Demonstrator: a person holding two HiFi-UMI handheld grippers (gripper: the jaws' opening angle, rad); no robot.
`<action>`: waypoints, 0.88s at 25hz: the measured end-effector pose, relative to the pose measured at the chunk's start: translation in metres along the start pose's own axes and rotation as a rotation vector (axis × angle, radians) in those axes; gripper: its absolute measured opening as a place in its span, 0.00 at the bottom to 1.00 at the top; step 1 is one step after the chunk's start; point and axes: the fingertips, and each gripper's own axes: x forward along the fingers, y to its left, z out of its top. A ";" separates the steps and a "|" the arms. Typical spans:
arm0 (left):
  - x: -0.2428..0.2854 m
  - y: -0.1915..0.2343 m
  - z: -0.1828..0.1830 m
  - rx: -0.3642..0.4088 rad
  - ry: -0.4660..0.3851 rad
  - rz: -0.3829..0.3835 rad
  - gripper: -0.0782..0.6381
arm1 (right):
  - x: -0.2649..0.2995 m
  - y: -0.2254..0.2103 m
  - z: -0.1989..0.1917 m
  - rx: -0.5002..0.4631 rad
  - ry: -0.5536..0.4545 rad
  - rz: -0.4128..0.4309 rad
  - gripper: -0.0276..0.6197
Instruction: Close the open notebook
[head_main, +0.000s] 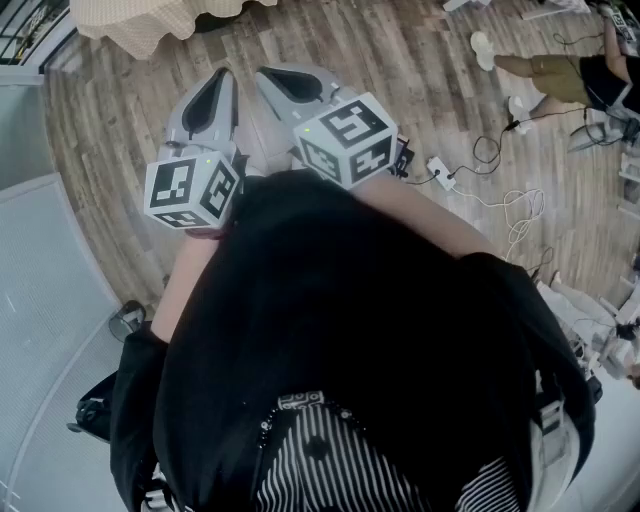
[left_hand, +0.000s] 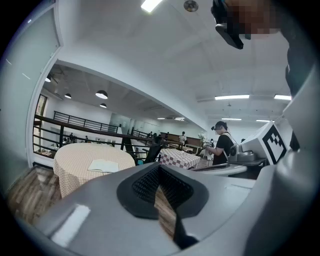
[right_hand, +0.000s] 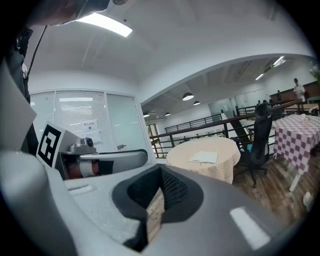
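The open notebook (left_hand: 102, 165) lies flat with white pages on a round table under a beige checked cloth (left_hand: 75, 159), some way ahead of me. In the right gripper view the notebook (right_hand: 204, 158) sits on the same table (right_hand: 222, 167). In the head view only the cloth's edge (head_main: 150, 25) shows at the top and the notebook is hidden. I hold both grippers close to my chest over the wooden floor. My left gripper (head_main: 224, 74) and my right gripper (head_main: 263, 72) are side by side, far from the table. Both are shut and hold nothing; the left gripper (left_hand: 160, 168) and right gripper (right_hand: 161, 173) show only a thin slit.
A black office chair (right_hand: 260, 142) stands by the round table, next to a purple checked table (right_hand: 300, 132). Another person (left_hand: 222, 145) stands at a far checked table (left_hand: 177, 157). Cables and a power strip (head_main: 440, 170) lie on the floor at right. A pale panel (head_main: 40, 300) is at left.
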 end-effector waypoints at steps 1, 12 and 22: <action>-0.003 -0.003 0.000 0.005 -0.004 -0.003 0.10 | -0.001 0.003 -0.003 -0.002 0.005 0.004 0.05; -0.001 -0.014 0.007 0.055 -0.026 -0.025 0.10 | 0.005 0.019 -0.013 0.024 0.038 0.097 0.04; 0.002 -0.024 -0.002 0.069 0.004 -0.001 0.09 | -0.011 -0.004 -0.012 0.038 -0.009 0.022 0.05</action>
